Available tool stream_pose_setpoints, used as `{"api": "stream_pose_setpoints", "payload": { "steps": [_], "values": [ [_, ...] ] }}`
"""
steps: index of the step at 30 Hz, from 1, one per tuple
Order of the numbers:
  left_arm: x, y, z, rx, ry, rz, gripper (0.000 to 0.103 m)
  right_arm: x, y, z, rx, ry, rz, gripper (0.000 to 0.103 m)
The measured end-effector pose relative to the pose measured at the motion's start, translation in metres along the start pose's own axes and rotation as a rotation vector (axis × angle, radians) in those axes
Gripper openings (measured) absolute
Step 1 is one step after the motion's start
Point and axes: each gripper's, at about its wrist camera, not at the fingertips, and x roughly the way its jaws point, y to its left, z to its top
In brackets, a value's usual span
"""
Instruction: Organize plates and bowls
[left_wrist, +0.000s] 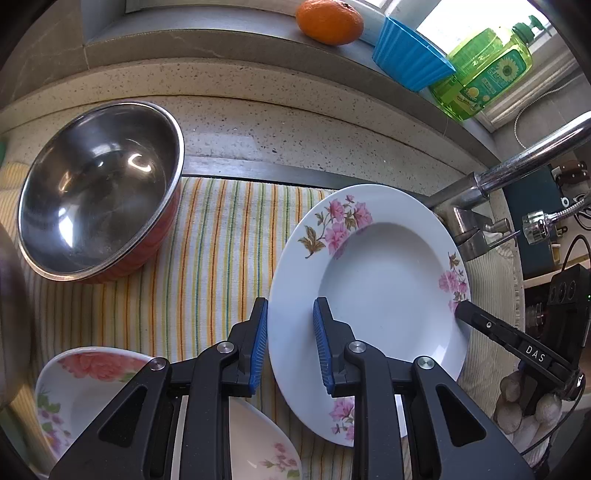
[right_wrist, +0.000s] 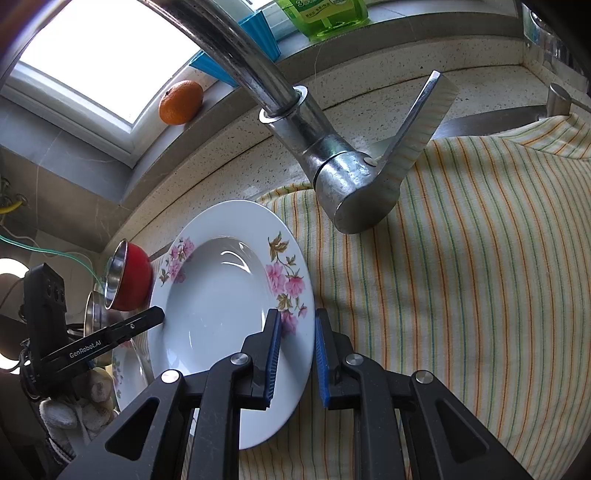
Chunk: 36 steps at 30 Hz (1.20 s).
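A white deep plate with pink flowers (left_wrist: 380, 295) is held tilted above the striped cloth (left_wrist: 221, 240). My left gripper (left_wrist: 290, 345) straddles its left rim, jaws part open with a gap to the rim. My right gripper (right_wrist: 297, 352) straddles the opposite rim of the same plate (right_wrist: 221, 306), also with a gap. The right gripper's finger shows in the left wrist view (left_wrist: 491, 328); the left gripper's finger shows in the right wrist view (right_wrist: 122, 328). A steel bowl with a red outside (left_wrist: 99, 192) lies tilted at the left. Two flowered plates (left_wrist: 85, 384) lie at the lower left.
A chrome faucet (right_wrist: 295, 122) arches over the cloth just right of the held plate. On the window ledge sit an orange (left_wrist: 330, 20), a blue ribbed cup (left_wrist: 410, 59) and a green soap bottle (left_wrist: 484, 74). The red bowl (right_wrist: 129, 277) also shows in the right wrist view.
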Motion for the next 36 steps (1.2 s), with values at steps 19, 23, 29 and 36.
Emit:
{"api": "stream_pose_setpoints", "payload": {
  "steps": [19, 23, 29, 36],
  "values": [
    [-0.003, -0.009, -0.011, 0.005, -0.013, 0.013, 0.023, -0.005, 0.001, -0.001, -0.006, -0.005, -0.015, 0.016],
    [-0.003, -0.013, -0.016, 0.003, -0.010, 0.007, 0.023, -0.008, 0.000, -0.003, -0.007, -0.007, -0.017, 0.016],
    [-0.006, -0.020, -0.027, 0.002, -0.012, 0.000, 0.023, -0.015, -0.003, -0.008, -0.006, -0.012, -0.018, 0.016],
    [-0.011, -0.026, -0.043, -0.002, -0.015, -0.001, 0.023, -0.024, -0.005, -0.017, -0.011, -0.017, -0.019, 0.016]
  ]
}}
